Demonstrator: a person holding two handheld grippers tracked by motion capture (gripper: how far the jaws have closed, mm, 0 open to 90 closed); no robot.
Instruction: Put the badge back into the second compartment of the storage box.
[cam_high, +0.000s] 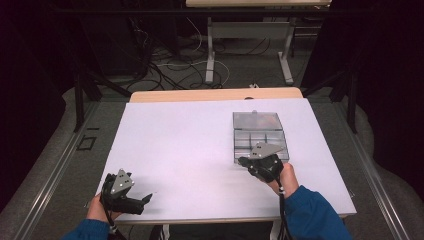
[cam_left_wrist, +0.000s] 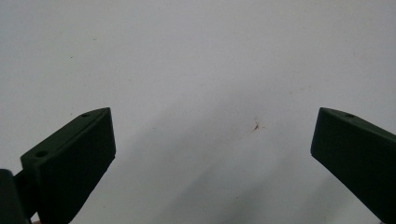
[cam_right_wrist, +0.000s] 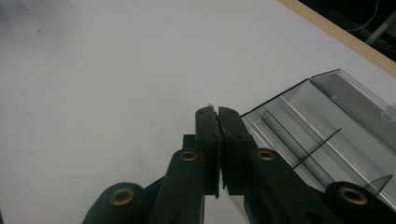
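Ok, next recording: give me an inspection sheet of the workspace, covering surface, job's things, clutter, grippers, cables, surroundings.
Surface: white table top, bare in the middle; a small brownish speck in the left gripper view.
Job's things: clear compartment box at the right, lid open toward the far side; contents cannot be told.
Clutter: nothing seen.
Grippers: left gripper with jaws wide apart over bare surface, near the front left edge; right gripper with jaws together at the box's near left corner, possibly pinching something tiny, too small to tell.
Cables: a cable trails from the right gripper; loose cables on the floor beyond the table.
Surroundings: dark curtains, another table's legs behind.
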